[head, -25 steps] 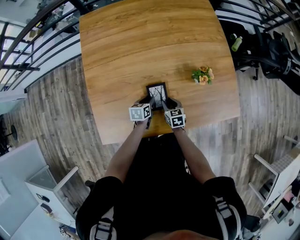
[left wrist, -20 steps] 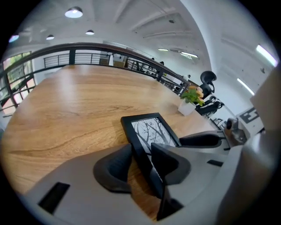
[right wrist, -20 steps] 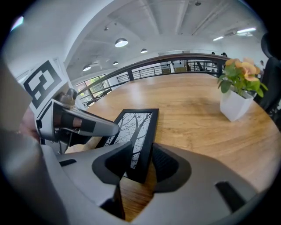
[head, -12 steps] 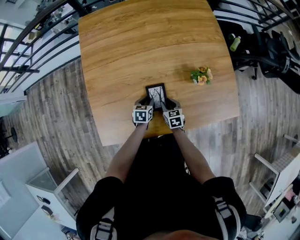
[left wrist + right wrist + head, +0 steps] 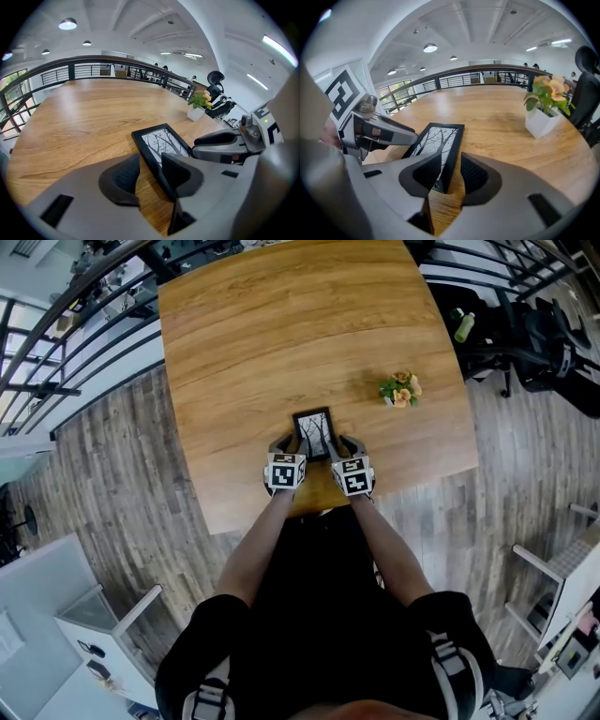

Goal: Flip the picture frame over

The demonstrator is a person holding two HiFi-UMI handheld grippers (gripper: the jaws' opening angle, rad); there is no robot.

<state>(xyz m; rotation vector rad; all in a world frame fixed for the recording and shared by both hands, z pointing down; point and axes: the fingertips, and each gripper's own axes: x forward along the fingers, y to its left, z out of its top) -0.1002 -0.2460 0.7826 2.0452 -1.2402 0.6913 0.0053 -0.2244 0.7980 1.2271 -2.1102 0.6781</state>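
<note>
A black picture frame (image 5: 313,433) with a bare-tree print lies face up near the front edge of the wooden table (image 5: 281,324). My left gripper (image 5: 291,448) stands at its left side and my right gripper (image 5: 342,446) at its right. In the left gripper view the frame's (image 5: 161,140) left rail runs between the jaws of the left gripper (image 5: 150,161), with bare wood showing beside the left pad. In the right gripper view the frame's (image 5: 436,138) near right corner sits between the jaws of the right gripper (image 5: 451,159), with a thin gap to the right pad. Both are open.
A small potted plant (image 5: 401,390) with orange flowers stands on the table to the right of the frame. The table's front edge (image 5: 309,507) is just behind the grippers. Black office chairs (image 5: 534,334) and a green bottle (image 5: 464,326) are beyond the right side, and railings (image 5: 84,296) to the left.
The left gripper has rolled about its own axis, its marker cube now facing differently, and sits slightly nearer the frame's left edge. The frame and the right gripper have stayed put.
</note>
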